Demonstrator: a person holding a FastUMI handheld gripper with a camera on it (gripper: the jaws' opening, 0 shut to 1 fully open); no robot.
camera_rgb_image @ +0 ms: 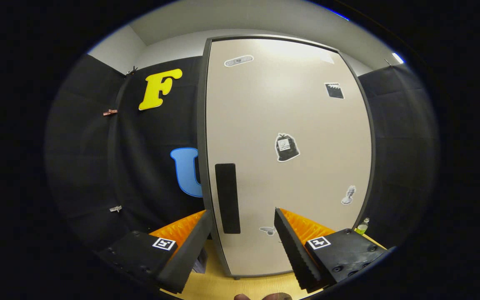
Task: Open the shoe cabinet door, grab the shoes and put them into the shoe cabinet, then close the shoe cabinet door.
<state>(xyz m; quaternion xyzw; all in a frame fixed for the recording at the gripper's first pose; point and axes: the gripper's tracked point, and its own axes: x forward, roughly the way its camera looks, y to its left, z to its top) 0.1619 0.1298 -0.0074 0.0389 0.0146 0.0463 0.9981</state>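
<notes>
Shoe cabinet door right in front of me, pale beige, flat and closed, framed by a dark grey edge and standing upright on the light wooden surface. Black vertical handle sits low beside its left edge, just beyond my fingertips. My gripper is spread wide, fingers released and holding nothing, the handle's lower end showing in the gap between them, nearer my left finger. I can't tell if either finger touches the door.

Stickers are scattered across the panel: a dark bag-shaped one near the middle, a small dark square up high, a pale oval by the top, a little grey figure low on the right. One more sticker is partly cut off by my right finger; what it depicts is hard to make out. A small green bottle peeks out past the cabinet's right side, mostly hidden behind my gripper body.
</notes>
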